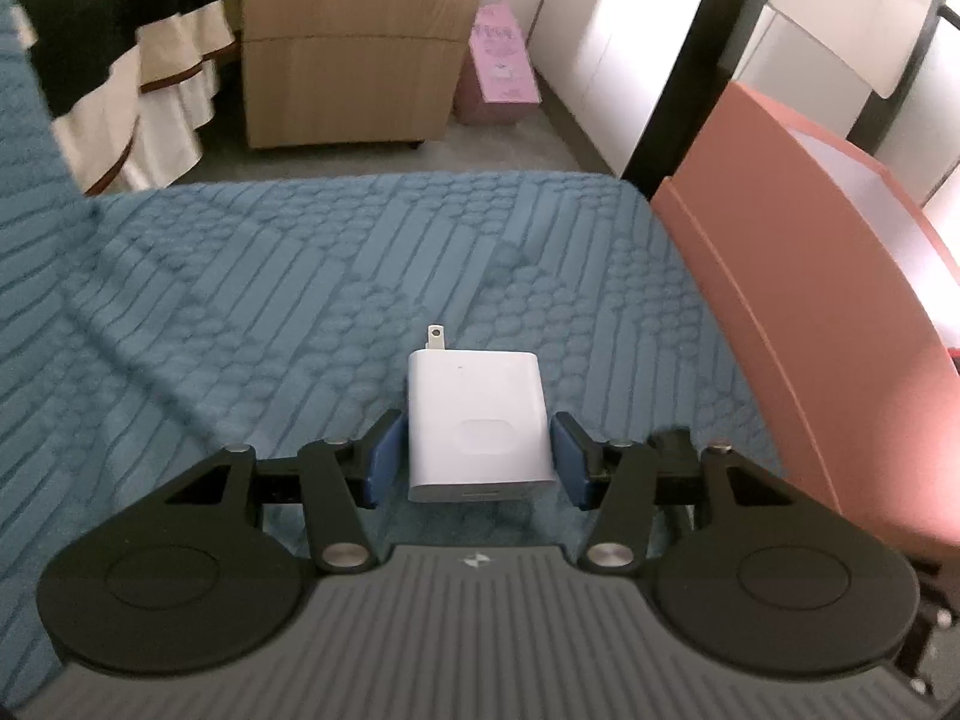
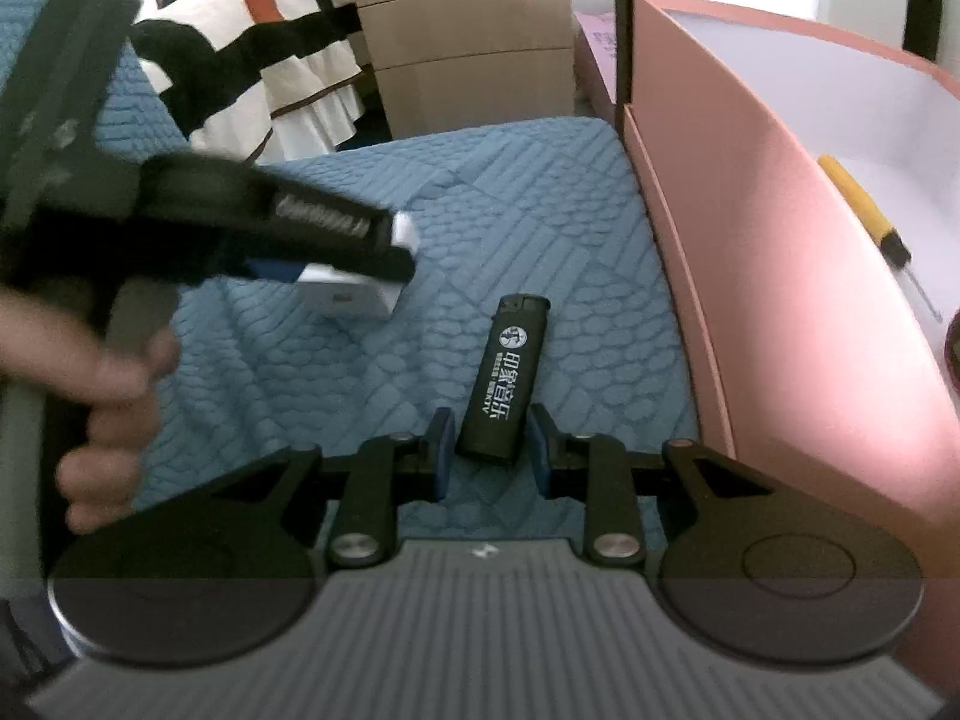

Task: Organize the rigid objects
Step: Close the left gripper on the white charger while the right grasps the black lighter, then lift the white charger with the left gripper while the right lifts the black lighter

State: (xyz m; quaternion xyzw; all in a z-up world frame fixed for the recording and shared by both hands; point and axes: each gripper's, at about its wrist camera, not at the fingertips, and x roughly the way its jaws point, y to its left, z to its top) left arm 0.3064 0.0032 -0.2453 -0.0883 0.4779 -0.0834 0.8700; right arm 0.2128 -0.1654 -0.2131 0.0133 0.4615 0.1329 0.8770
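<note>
Right wrist: pink box (image 2: 750,228) beside lighter (image 2: 501,381); screwdriver (image 2: 864,210) inside.

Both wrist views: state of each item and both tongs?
white charger: clamped between the left tongs, lifted off the blue cover
black lighter: gripped at its base by the right tongs
pink box: open
yellow-handled screwdriver: lying inside the pink box

L gripper (image 1: 478,459) grips white charger (image 1: 477,420) btwn blue pads (image 1: 384,456), prongs pointing away from cam. Charger sits above blue quilt (image 1: 240,300). Pink box (image 1: 798,312) just right of charger. Wood cabinet (image 1: 354,42) well beyond it, on the floor past the quilt edge.
</note>
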